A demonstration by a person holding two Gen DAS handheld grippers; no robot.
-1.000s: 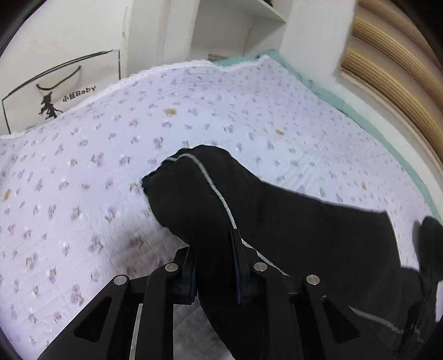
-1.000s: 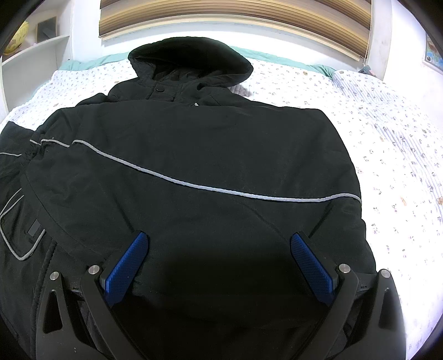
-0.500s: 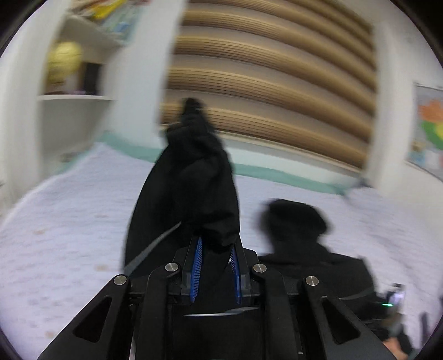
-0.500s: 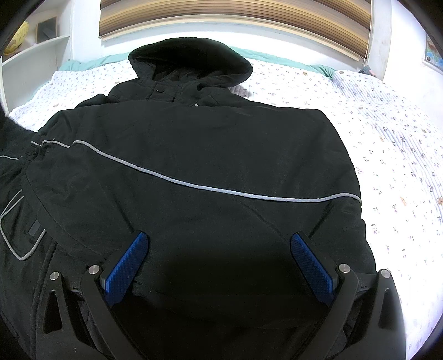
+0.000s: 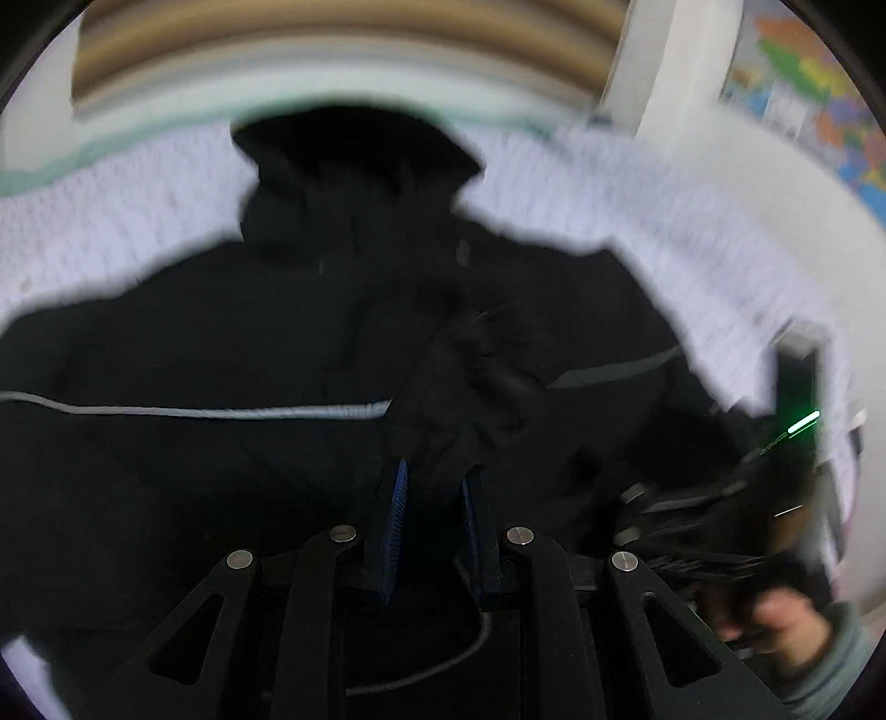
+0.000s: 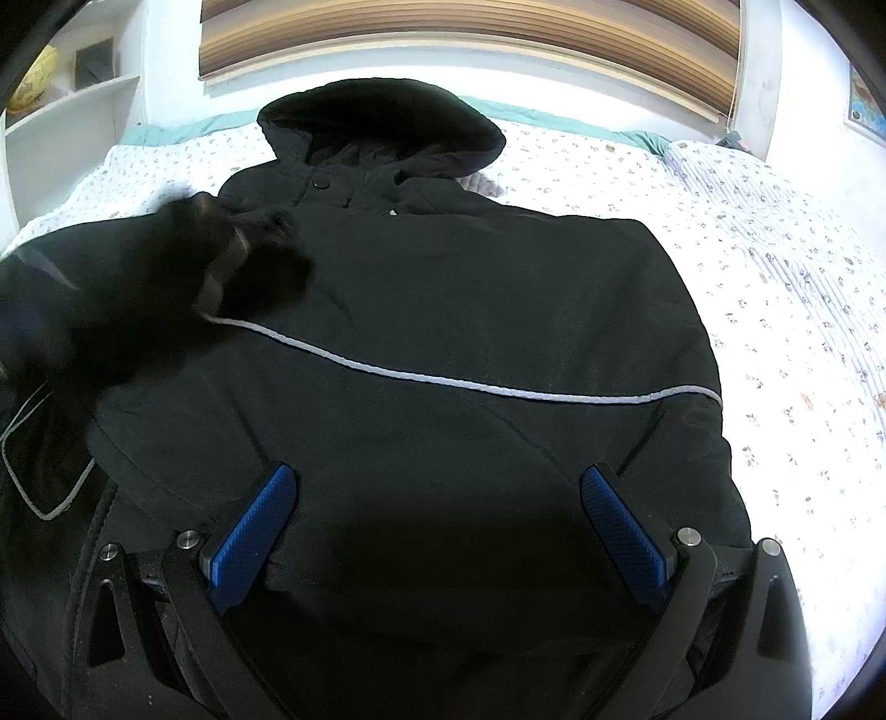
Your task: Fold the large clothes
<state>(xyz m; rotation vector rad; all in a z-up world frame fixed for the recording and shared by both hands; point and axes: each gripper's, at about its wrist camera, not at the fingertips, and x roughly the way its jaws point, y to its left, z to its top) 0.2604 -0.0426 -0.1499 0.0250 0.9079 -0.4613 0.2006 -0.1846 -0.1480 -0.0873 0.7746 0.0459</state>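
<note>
A bed (image 6: 775, 310) with a pale floral quilt fills the scene, its far edge running under a wood-slat blind (image 6: 470, 39) on the wall. A black hooded jacket (image 6: 443, 332) lies spread across most of the quilt, its hood (image 6: 382, 127) toward the far edge and its hem at the near edge, with a thin grey piping line (image 6: 498, 387) crossing the chest. The jacket's left sleeve (image 5: 476, 387) is lifted over the body of the jacket; in the right wrist view it shows only as a dark blur. The left gripper (image 5: 432, 498) has its blue pads drawn close together, pinching the sleeve's cuff. The right gripper (image 6: 437, 520) hangs over the jacket's lower part near the near edge, its fingers spread wide with nothing between them.
</note>
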